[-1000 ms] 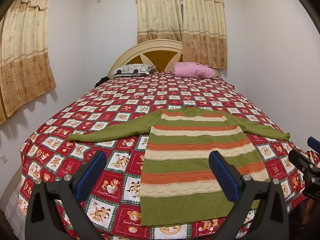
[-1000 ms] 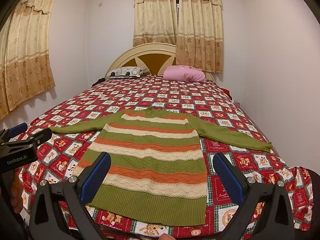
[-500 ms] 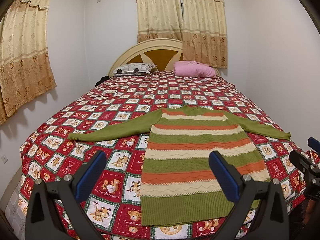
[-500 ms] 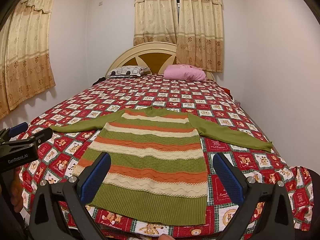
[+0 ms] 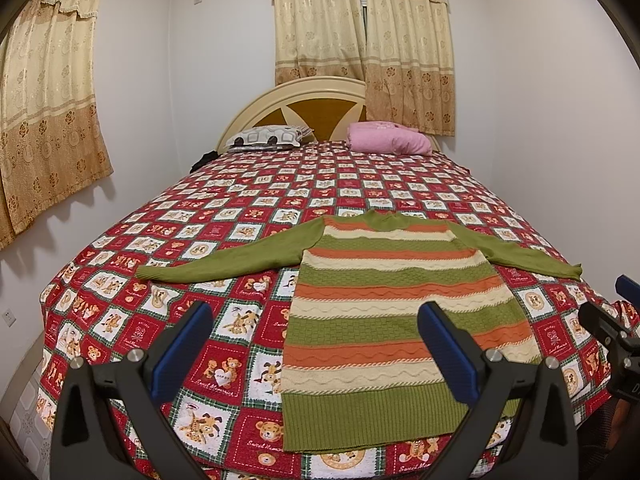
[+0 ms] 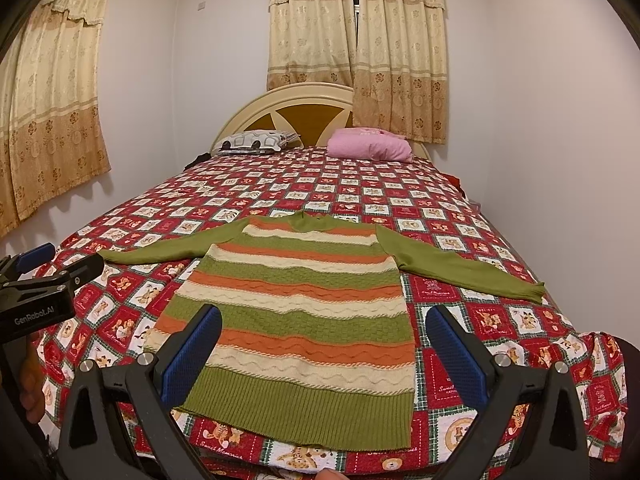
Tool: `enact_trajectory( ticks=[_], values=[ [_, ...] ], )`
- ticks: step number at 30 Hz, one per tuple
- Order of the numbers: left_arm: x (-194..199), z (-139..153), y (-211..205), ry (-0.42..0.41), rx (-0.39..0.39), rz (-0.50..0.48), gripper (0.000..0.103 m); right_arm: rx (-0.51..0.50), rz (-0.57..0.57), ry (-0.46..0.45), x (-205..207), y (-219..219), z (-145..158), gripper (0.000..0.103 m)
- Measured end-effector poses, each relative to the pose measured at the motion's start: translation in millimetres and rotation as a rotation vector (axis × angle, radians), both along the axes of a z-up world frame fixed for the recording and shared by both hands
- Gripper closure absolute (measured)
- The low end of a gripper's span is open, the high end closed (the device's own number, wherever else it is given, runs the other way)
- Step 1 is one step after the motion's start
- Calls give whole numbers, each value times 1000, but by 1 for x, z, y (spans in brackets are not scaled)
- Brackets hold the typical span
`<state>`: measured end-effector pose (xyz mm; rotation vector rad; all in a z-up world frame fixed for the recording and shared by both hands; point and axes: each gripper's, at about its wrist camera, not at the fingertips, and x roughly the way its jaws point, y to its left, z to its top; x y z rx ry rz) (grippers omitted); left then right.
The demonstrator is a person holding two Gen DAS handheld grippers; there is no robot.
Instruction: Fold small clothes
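While fingers [image 5: 184, 348] gape, sweater [image 5: 392, 320] hem nears bed [image 5: 120, 304] edge.

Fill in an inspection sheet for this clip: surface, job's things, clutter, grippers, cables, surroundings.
Surface: bed with a red patchwork bedspread, smooth.
Job's things: striped sweater lying flat and unfolded, both sleeves spread out, hem at the near edge.
Clutter: patterned pillow and pink pillow at the headboard; a dark item at the bed's far left edge, unclear.
Grippers: left gripper and right gripper both open, above the near edge, holding nothing.
Cables: nothing seen.
Surroundings: white walls, gold curtains, wall socket.
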<state>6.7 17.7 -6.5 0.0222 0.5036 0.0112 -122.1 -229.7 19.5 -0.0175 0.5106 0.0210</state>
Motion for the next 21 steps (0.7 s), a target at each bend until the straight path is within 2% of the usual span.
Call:
enact_trajectory(
  ticks=[21],
  values=[
    [0,-6,4,7,1,2,0,2,3,19,5,-4,-5,1]
  ],
)
